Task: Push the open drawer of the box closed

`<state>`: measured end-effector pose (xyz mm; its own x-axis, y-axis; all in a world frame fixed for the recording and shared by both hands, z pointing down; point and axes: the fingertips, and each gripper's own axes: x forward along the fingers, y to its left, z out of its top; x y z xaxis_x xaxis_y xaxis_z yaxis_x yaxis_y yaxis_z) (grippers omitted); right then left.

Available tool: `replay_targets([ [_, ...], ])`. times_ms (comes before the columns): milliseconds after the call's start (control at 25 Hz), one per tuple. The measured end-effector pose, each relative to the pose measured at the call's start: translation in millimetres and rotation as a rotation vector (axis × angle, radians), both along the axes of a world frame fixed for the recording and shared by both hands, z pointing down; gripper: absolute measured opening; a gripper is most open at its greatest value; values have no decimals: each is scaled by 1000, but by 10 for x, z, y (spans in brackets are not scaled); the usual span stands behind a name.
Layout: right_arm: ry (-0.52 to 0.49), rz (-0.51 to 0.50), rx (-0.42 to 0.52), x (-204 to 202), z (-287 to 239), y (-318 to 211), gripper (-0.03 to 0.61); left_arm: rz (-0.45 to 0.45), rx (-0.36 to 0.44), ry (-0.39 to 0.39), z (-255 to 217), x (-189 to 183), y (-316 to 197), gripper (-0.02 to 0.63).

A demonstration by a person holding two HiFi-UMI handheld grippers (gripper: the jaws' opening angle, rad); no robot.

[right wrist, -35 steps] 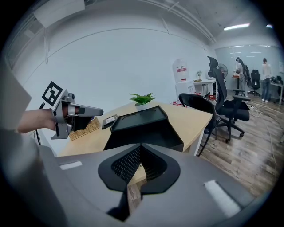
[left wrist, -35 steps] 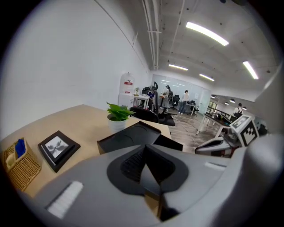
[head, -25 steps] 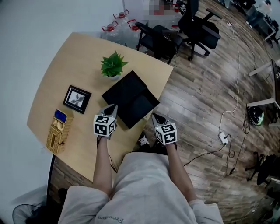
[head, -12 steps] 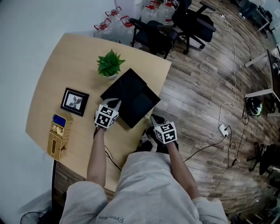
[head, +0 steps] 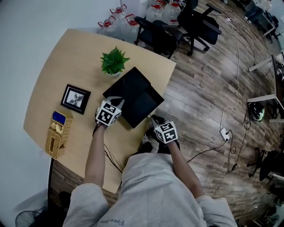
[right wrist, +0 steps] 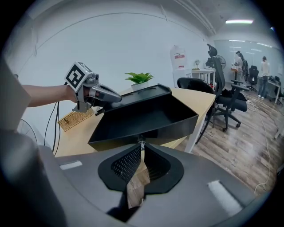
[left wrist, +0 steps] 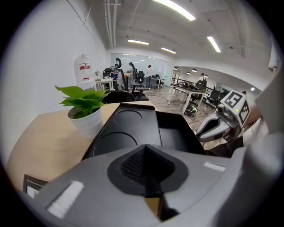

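A flat black box (head: 127, 87) with two round recesses in its lid lies on the wooden table (head: 66, 57). Its drawer (head: 144, 106) stands pulled out toward the table's near right edge and looks empty. My left gripper (head: 118, 101) is shut with nothing in it, its tip at the box's near left edge. In the left gripper view the box (left wrist: 126, 128) lies just past the left gripper (left wrist: 145, 147). My right gripper (head: 155, 118), also shut and empty, hovers off the table edge, a little short of the drawer front (right wrist: 146, 133). The right gripper (right wrist: 141, 144) points at that front.
A potted plant (head: 113, 62) stands just behind the box. A picture frame (head: 75, 98) and a wicker box (head: 57, 134) lie at the table's left. Office chairs (head: 159, 37) and water bottles (head: 120, 13) stand beyond the table. Cables (head: 224, 133) lie on the floor at right.
My left gripper has moved forward to the box's near left edge. The right gripper has barely shifted near the drawer front. The drawer stays pulled out.
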<state>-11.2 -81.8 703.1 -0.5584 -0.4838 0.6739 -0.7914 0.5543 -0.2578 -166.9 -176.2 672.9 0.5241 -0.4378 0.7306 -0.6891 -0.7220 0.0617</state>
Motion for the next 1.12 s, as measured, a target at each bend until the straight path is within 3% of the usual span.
replay_targets([
  [480, -20, -38, -36, -15, 74, -19, 83, -10, -13, 35, -24, -10, -9, 51],
  [1120, 109, -117, 5, -126, 165, -87, 77, -27, -7, 13, -5, -12, -23, 51],
])
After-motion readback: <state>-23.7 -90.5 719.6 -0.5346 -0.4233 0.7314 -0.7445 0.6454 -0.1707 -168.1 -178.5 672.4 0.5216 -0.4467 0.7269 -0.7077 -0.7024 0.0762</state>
